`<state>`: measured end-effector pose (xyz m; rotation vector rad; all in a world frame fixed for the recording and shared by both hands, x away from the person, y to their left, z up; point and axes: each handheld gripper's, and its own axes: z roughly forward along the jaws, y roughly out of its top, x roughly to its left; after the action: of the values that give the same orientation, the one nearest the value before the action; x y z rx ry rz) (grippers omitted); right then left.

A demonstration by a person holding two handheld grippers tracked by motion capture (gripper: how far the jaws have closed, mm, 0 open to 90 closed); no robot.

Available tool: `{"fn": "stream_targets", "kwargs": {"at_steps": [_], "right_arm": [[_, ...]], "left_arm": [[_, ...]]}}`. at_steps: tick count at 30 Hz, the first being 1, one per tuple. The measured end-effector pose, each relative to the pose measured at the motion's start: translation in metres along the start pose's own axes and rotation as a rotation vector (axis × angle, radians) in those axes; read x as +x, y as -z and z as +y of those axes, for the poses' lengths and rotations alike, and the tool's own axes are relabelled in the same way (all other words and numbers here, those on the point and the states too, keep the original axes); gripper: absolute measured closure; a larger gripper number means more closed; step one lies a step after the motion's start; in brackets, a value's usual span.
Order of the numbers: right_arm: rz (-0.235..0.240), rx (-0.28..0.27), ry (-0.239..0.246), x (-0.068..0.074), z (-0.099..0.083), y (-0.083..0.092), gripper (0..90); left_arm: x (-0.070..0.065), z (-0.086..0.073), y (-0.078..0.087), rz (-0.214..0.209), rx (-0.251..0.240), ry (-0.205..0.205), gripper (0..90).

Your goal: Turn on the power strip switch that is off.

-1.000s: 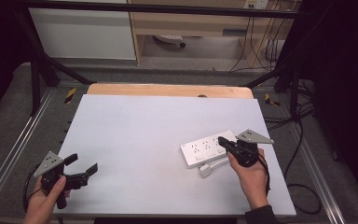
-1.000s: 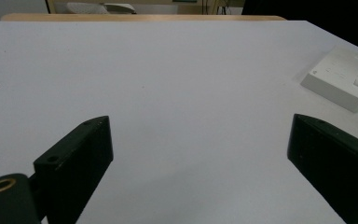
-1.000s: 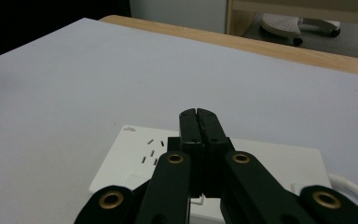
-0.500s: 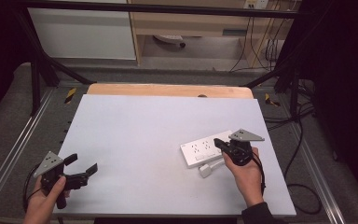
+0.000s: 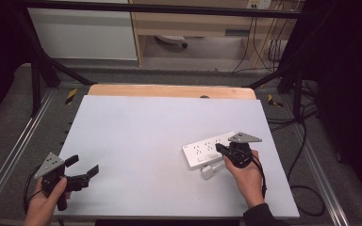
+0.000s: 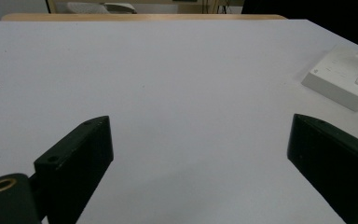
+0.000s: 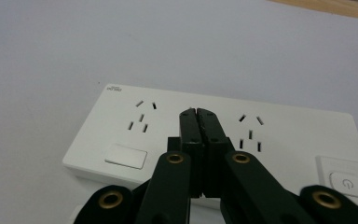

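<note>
White power strip [image 5: 206,149] at lower right of the high view: likely rigid, light, slick plastic, best pinched across long edges; right gripper [image 7: 198,113] pressed closed above it, left gripper [image 5: 83,168] spread wide, empty.

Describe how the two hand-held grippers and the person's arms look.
Both are black tools. The left claw and right claw each carry a grey three-cornered plate on top and trail a thin black cable. In the gripper views the jaws are flat matte-black blocks on arms with brass-coloured rivets. A dark sleeve covers the right forearm; the left hand shows no glove.
</note>
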<state>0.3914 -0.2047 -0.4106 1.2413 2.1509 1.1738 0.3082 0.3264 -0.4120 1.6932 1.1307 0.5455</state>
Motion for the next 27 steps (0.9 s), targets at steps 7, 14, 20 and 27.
{"fn": "stream_targets", "kwargs": {"at_steps": [7, 14, 20, 27], "right_arm": [[-0.003, 0.032, -0.011, -0.002, -0.006, -0.007, 90.0], [-0.004, 0.051, -0.015, -0.004, -0.009, -0.011, 90.0], [0.0, 0.06, -0.019, -0.003, -0.01, -0.014, 90.0], [-0.003, 0.078, -0.015, -0.004, -0.012, -0.017, 90.0]], "left_arm": [[-0.001, 0.0, 0.0, 0.0, 0.005, -0.006, 7.1], [-0.001, 0.0, 0.0, 0.002, 0.002, -0.007, 5.9], [-0.001, 0.0, 0.0, 0.001, 0.004, -0.008, 5.8], [-0.001, 0.0, 0.0, 0.001, 0.003, -0.011, 5.9]]}}
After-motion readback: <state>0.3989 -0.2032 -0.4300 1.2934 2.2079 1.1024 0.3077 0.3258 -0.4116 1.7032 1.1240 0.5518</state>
